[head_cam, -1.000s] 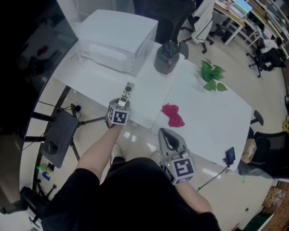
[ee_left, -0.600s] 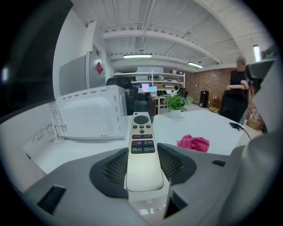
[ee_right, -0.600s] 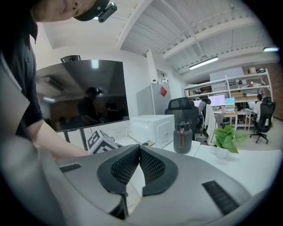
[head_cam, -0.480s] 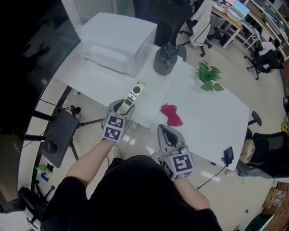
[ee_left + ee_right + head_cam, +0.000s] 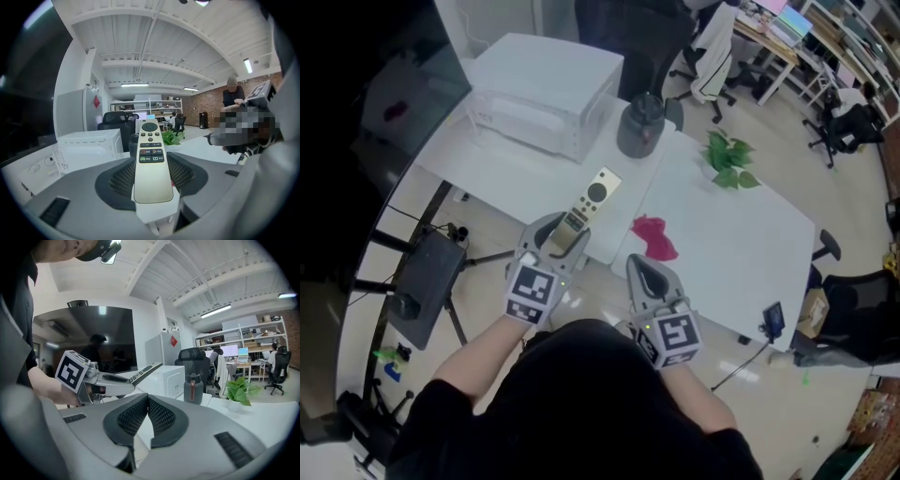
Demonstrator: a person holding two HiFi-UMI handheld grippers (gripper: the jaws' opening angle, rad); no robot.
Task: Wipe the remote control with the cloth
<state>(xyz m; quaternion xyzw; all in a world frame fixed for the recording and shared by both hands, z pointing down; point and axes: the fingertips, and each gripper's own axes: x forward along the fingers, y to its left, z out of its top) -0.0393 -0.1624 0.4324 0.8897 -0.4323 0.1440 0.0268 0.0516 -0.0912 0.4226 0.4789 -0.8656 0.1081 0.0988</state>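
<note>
A long pale remote control [image 5: 585,207] [image 5: 151,164] with a round pad and coloured buttons is held up in the air, above the table's near edge. My left gripper [image 5: 559,230] [image 5: 151,176] is shut on its lower end, and the button end sticks out forward. The red cloth [image 5: 655,236] lies crumpled on the white table [image 5: 741,244], just to the right of the remote. My right gripper [image 5: 647,275] [image 5: 146,414] is shut and holds nothing, hovering near the table's front edge below the cloth. In the right gripper view the left gripper [image 5: 125,378] and remote [image 5: 146,371] show at the left.
A white box-like appliance [image 5: 546,94] stands at the back left of the table. A dark grey jug [image 5: 639,125] stands behind the remote, and a small green plant [image 5: 729,161] at the back right. Office chairs and desks fill the floor beyond. A person [image 5: 233,96] stands far off.
My left gripper has lifted the remote off the table and drawn it up and toward me, tilting its button end upward. The right gripper and the cloth have stayed put.
</note>
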